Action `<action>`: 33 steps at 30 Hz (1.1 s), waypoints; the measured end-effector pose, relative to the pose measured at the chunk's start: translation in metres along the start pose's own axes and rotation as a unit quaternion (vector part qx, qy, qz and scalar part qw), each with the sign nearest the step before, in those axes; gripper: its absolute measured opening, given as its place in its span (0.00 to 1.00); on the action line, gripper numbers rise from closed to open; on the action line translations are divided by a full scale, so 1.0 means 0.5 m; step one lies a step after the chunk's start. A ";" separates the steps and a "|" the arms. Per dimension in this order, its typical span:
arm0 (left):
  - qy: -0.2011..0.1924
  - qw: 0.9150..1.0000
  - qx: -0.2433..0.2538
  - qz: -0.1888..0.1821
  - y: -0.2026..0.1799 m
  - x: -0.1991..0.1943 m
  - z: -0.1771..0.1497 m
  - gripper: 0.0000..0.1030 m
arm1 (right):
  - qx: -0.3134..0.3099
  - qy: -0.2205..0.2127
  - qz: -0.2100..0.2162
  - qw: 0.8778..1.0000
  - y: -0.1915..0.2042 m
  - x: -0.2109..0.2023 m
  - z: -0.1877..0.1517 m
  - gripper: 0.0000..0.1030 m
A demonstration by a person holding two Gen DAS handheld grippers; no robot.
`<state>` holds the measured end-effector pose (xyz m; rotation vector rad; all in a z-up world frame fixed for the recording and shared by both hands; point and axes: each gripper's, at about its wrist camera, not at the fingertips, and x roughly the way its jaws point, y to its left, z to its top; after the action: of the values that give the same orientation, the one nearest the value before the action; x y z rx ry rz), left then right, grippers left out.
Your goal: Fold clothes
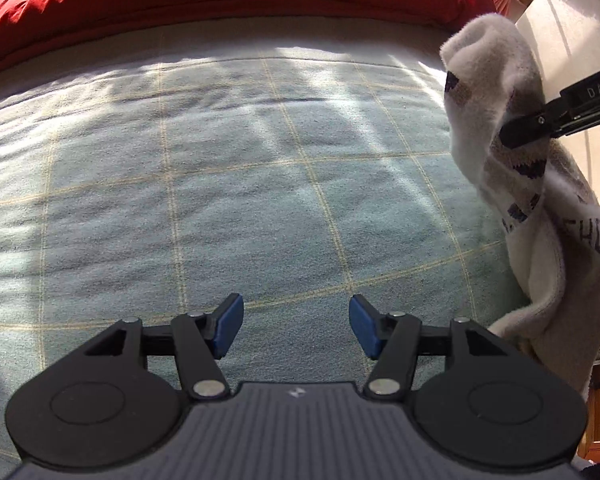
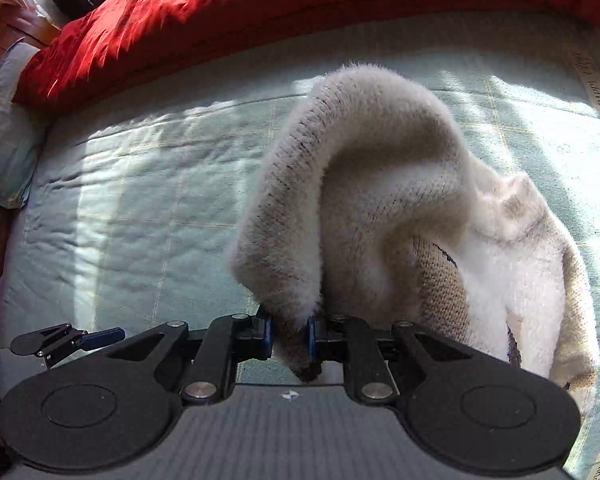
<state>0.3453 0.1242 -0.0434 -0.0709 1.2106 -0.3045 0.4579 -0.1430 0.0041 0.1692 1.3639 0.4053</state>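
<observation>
Presently: white sweater (image 2: 400,200), bunched and unfolded, lifted mid-frame above green bedspread (image 2: 140,184), clamped in right gripper (image 2: 290,340). Left gripper (image 1: 296,326) spread apart, empty, bottom centre. Folding unfinished; stage otherwise undeterminable.

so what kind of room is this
Most likely a bedroom: the work surface is a bed with a pale green checked bedspread, a red duvet bunched along its far side and a pillow at one end. The right gripper holds a fuzzy white sweater.
</observation>
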 end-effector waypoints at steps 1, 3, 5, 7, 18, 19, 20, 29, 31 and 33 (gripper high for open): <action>-0.002 1.000 -0.005 0.001 0.007 -0.011 -0.011 0.57 | -0.010 0.008 0.006 1.000 0.022 -0.001 -0.006 0.17; -0.005 1.000 -0.015 0.004 0.018 -0.029 -0.030 0.57 | -0.030 0.025 0.017 0.999 0.067 -0.003 -0.018 0.17; -0.009 1.000 -0.027 0.008 0.029 -0.047 -0.053 0.57 | -0.050 0.039 0.026 0.998 0.108 -0.003 -0.032 0.17; -0.012 0.999 -0.041 0.011 0.042 -0.064 -0.076 0.57 | -0.063 0.052 0.042 0.996 0.151 0.007 -0.039 0.17; -0.019 0.993 -0.112 0.034 0.125 -0.102 -0.163 0.57 | -0.074 0.104 0.095 0.987 0.334 0.210 0.000 0.18; -0.018 0.992 -0.116 0.035 0.131 -0.099 -0.166 0.57 | -0.075 0.104 0.093 0.988 0.342 0.230 0.007 0.18; -0.017 0.992 -0.119 0.035 0.135 -0.095 -0.167 0.57 | -0.076 0.105 0.089 0.988 0.347 0.248 0.011 0.18; 0.010 0.994 -0.105 0.031 0.124 -0.040 -0.157 0.57 | -0.077 0.108 0.126 0.983 0.337 0.265 0.012 0.30; 0.013 0.995 -0.094 0.031 0.112 -0.035 -0.144 0.57 | -0.079 0.097 0.124 0.984 0.324 0.236 0.012 0.30; 0.010 0.996 -0.088 0.029 0.102 -0.035 -0.134 0.57 | -0.075 0.089 0.120 0.986 0.302 0.206 0.013 0.30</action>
<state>0.2875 0.1850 -0.0621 -0.1848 1.2554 -0.1483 0.4518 0.0351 -0.0358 0.1756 1.4862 0.7377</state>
